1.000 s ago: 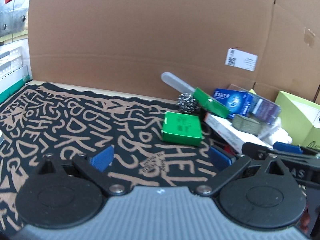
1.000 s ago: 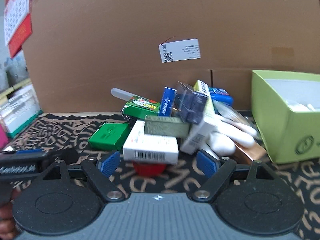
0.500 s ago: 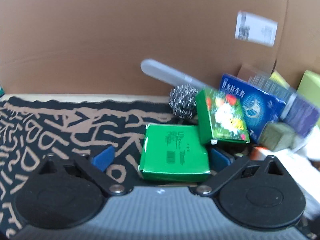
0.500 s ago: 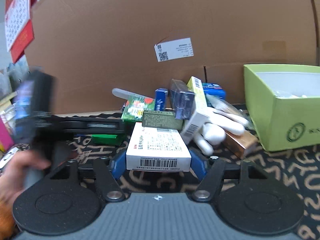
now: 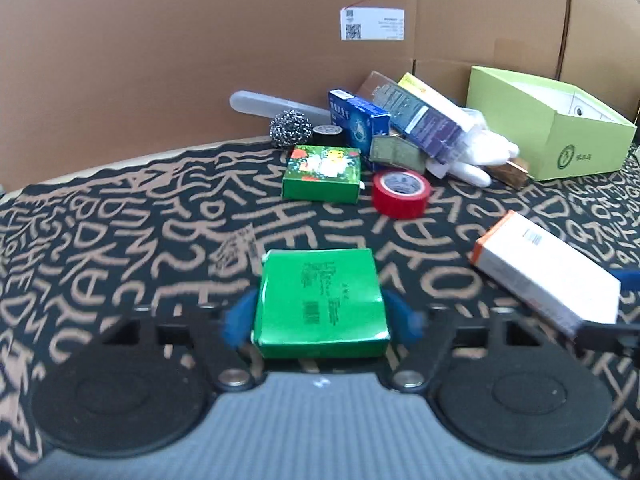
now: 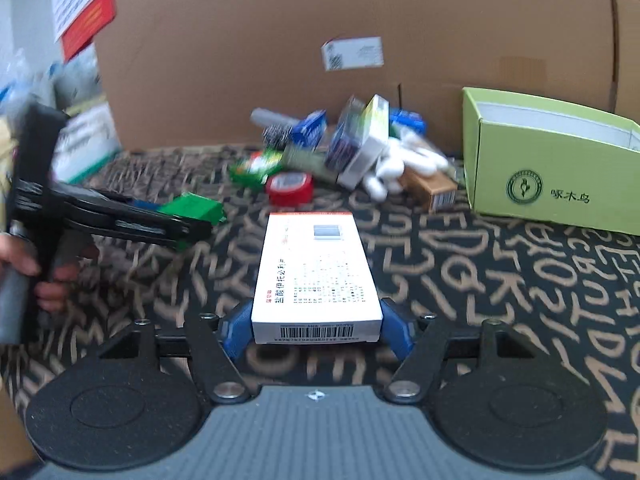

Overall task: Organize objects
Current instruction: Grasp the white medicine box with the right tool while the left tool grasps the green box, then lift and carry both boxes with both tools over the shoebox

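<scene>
So two boxes are in play right now. The plain green box (image 5: 321,303) sits pinched between the blue pads of the left gripper (image 5: 321,316), held above the patterned mat (image 5: 120,232) on the desk. The white box (image 6: 316,276) with the barcode end is clamped the same way in the right gripper (image 6: 316,322), long side pointing away from the camera.

Further back there's one pile of stuff against the cardboard wall (image 5: 200,40): one flowery green box (image 5: 322,178) lying flat, one red tape roll (image 5: 401,194) just beside it, one steel scrubber (image 5: 291,128), a black tape roll (image 5: 328,132), a blue box (image 5: 358,120), a dark purple box (image 5: 424,120) leaning on the heap, an olive block (image 5: 396,154), some white plastic pieces (image 5: 480,156) and a brown box (image 6: 430,186). One lime-green open carton (image 5: 560,136) stands to the right of the pile, near it but apart. Nothing sits between the held boxes and the pile, just bare mat.
</scene>
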Motion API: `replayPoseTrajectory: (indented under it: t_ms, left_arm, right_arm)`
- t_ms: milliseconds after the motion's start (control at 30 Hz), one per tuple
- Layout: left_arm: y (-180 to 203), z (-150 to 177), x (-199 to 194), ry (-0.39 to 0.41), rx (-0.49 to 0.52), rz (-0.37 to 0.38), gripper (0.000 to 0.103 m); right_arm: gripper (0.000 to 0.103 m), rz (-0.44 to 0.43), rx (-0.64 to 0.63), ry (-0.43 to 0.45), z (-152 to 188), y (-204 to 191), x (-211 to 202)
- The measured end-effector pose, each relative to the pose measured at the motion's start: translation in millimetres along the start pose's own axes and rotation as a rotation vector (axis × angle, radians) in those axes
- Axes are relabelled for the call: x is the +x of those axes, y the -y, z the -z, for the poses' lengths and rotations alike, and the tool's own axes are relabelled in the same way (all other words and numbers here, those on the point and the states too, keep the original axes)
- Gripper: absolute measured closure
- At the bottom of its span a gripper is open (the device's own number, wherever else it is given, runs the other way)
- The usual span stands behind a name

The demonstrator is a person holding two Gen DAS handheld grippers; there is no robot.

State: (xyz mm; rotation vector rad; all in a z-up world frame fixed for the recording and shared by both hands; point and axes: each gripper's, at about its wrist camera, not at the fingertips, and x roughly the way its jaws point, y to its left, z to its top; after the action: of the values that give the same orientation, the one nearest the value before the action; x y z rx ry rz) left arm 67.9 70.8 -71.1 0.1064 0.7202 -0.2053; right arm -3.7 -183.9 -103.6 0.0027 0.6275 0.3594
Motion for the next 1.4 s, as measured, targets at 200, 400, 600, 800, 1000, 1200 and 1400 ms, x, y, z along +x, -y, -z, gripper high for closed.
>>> replayPoseTrajectory:
  t_ms: [200,400,600,800,1000,1200,1400]
  left_arm:
    - [7.0,-8.0,2.2,0.008,0.022,-0.035,0.027]
    - [7.2,-4.5,11.8,-0.010,0.026,-0.061,0.023]
    - [5.5,-4.8,11.7,-0.016,0.016,-0.064,0.020]
    - [5.8,-6.9,12.0,-0.013,-0.004,-0.036,0.042]
    - [16.8,-13.2,2.6,-0.011,0.003,-0.047,0.043]
    - [44.4,-43.5,-24.0,0.078,0.041,0.016,0.043]
    - [91.5,-86.2,-37.6,0.174,0.094,0.115,0.043]
  right_arm:
    - [0.026,0.049,-0.046,0.020,-10.0,-7.8,14.9]
    - [0.026,0.070,-0.096,-0.008,-14.4,-12.9,28.2]
    - [0.026,0.040,-0.099,-0.018,-16.2,-13.1,33.2]
    - [0.033,0.029,-0.075,-0.016,-13.0,-11.9,36.1]
    - [0.033,-0.008,-0.046,0.021,-12.3,-7.2,24.9]
    - [0.033,0.004,0.011,0.114,-22.7,14.6,-0.4]
    - [0.033,0.069,0.031,0.212,-43.2,50.9,-30.3]
